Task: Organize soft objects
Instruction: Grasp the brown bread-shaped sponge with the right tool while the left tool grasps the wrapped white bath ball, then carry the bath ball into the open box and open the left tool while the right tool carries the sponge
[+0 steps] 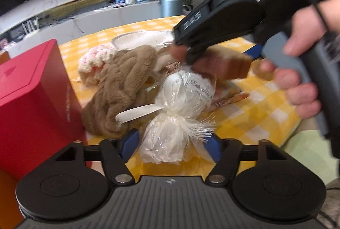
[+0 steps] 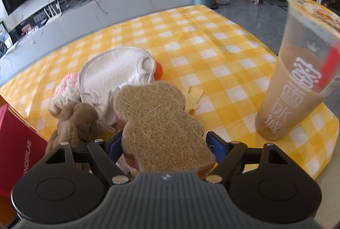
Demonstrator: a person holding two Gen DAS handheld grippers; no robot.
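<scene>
1. Low in the left wrist view, the left claw (image 1: 170, 144) brackets a cellophane-wrapped white bundle (image 1: 163, 141), pads not clearly pressing.
2. Bundle's long axis runs up-frame toward the right claw (image 2: 164, 144).
3. Right claw, part-open, straddles a bear-shaped loofah sponge (image 2: 159, 122) lying on the desk (image 2: 191, 37).

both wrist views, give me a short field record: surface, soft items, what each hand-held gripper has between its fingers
surface: yellow checked tablecloth
soft items: brown plush, white cloth, pink-white knit
left hand-held gripper: around white wrapped bundle; contact unclear
right hand-held gripper: around brown bear-shaped sponge; contact unclear
other: red box, drink cup
</scene>
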